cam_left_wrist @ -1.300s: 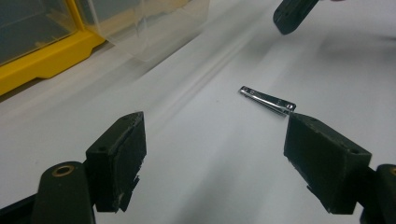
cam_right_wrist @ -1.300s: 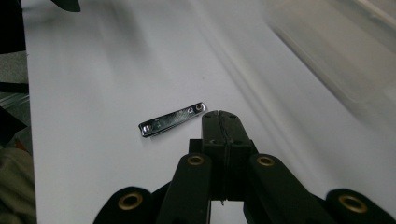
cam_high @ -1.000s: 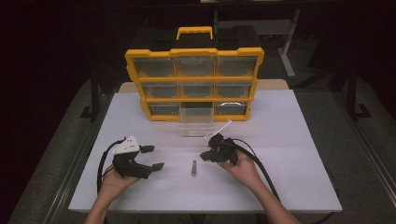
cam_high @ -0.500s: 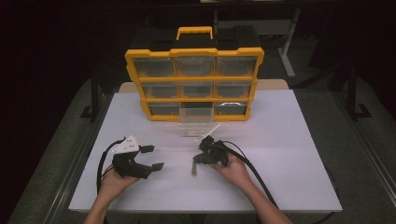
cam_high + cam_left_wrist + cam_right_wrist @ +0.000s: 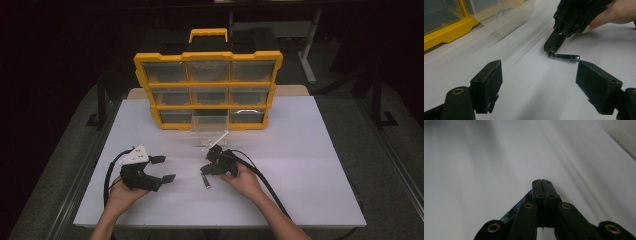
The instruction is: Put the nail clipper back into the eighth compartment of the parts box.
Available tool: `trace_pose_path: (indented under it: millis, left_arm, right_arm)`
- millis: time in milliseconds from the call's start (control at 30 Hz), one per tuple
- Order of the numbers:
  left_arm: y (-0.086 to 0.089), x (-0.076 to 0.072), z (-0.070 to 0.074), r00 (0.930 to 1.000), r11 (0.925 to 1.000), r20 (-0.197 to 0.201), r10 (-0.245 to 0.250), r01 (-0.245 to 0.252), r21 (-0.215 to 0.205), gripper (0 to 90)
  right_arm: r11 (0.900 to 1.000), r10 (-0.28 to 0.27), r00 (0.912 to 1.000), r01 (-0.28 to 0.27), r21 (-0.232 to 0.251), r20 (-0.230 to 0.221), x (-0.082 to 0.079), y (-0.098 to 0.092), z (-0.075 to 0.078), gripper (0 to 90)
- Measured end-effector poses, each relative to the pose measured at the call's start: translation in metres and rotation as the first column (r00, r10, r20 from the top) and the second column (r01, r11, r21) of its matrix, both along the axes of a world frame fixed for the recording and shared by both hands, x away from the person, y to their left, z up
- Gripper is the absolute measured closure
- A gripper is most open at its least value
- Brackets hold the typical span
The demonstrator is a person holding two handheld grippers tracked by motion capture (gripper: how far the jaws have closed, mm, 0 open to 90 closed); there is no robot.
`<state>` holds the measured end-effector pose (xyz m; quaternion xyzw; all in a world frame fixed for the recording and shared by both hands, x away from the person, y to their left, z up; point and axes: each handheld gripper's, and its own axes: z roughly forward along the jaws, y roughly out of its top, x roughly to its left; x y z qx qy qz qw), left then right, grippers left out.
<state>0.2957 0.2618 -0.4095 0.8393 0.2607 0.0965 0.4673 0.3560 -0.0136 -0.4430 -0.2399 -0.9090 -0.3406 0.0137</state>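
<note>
Right now my right gripper has its jaws pressed flat together with nothing pinched between them; in the right gripper view the two pads meet along one thin seam. Its tip points down at the white table, just above one end of the small metal nail clipper. From the left gripper view the closed tip sits right at the clipper's riveted end, so close that I cannot tell whether it touches. In the right gripper view a bit of the clipper's ridged file peeks out from under the left side of the jaws.

My left gripper is spread wide and holds nothing. Its two black pads frame bare tabletop, with the clipper lying just beyond the right-hand pad. In the high view it sits near the table's front left, well apart from the clipper, with a grey plate on top of it and its cable looping back toward my wrist.

Farther out, a clear plastic drawer stands pulled out on the table, directly in front of the yellow organiser case. The case stands upright at the far edge, its three rows of see-through compartments facing me.
</note>
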Motion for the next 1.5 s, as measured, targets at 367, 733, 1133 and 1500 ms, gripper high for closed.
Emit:
trace_pose_path:
  millis: [367,733,1133,1500]
  left_arm:
    - [0.0,0.0,0.0,1.0,1.0,-0.001,-0.001,0.001,-0.004,21.3]
    - [0.0,0.0,0.0,1.0,1.0,0.0,-0.005,0.005,-0.003,21.3]
    - [-0.001,0.0,0.0,1.0,1.0,0.001,-0.007,0.007,-0.005,21.3]
    - [-0.001,0.0,0.0,0.9999,0.9999,0.004,-0.012,0.012,-0.004,21.4]
  right_arm:
    - [0.999,0.035,0.9994,-0.035,0.009,-0.001,-0.001,0.011,-0.001,88.6]
    - [0.999,0.038,0.9993,-0.038,0.006,0.0,-0.001,0.012,0.001,88.2]
    - [0.998,0.061,0.9981,-0.061,0.005,0.002,-0.003,0.015,-0.001,88.5]
    - [0.996,0.084,0.9965,-0.083,0.022,-0.006,-0.005,0.02,-0.002,88.5]
